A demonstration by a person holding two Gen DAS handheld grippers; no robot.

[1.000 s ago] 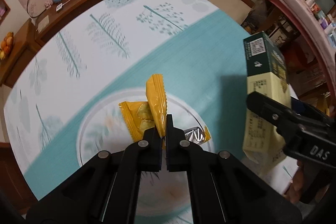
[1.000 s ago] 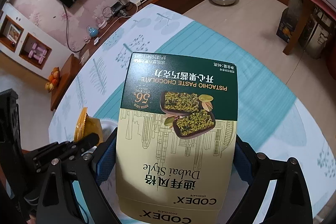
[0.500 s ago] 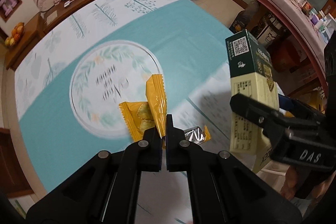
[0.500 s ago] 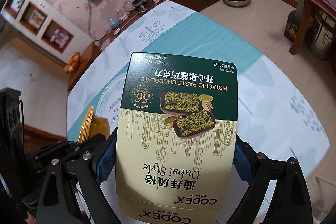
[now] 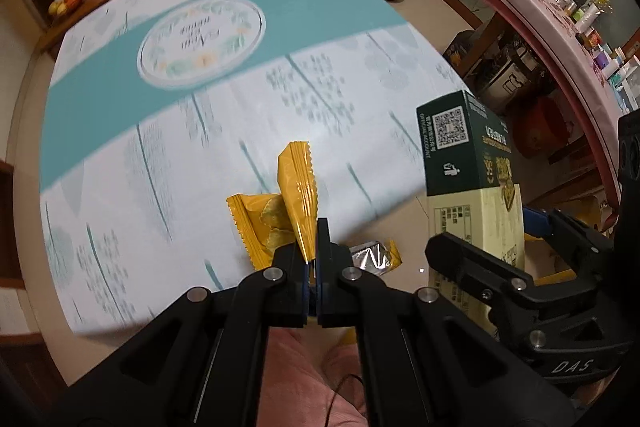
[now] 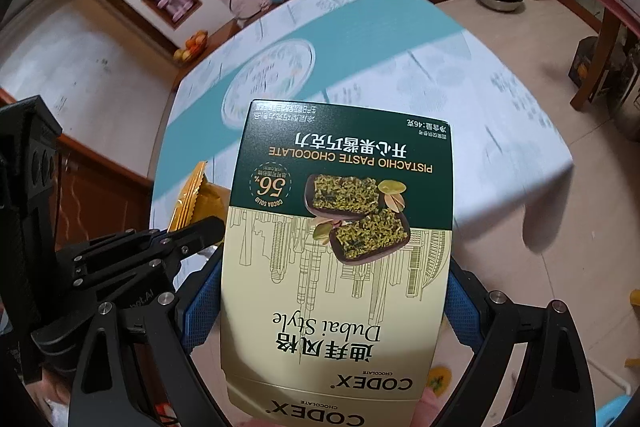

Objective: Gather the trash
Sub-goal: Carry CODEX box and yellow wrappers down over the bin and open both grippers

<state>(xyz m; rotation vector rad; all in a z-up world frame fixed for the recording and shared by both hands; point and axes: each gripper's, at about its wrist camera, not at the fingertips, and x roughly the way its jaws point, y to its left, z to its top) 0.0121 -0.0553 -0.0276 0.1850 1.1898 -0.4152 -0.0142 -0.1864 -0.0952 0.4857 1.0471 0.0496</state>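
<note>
Between the closed jaws of the left gripper [image 5: 316, 247] hang yellow snack wrappers [image 5: 298, 187], pinched by an edge and lifted clear of the table [image 5: 120, 131]. Just beside it to the right, the right gripper [image 6: 326, 291] is clamped across a chocolate box [image 6: 340, 227], blue pads [image 6: 200, 303] pressing its sides. Both pieces of trash look collected and in carriage; no bin shows, so dropping them off remains. Beyond the fingertips no other litter shows on the printed tablecloth. Both grippers point steeply downward.

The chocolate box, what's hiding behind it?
Behind the chocolate box is the leaf-patterned table, and a yellow wrapper peeks out beside it. Whatever lies straight behind the box is covered.
</note>
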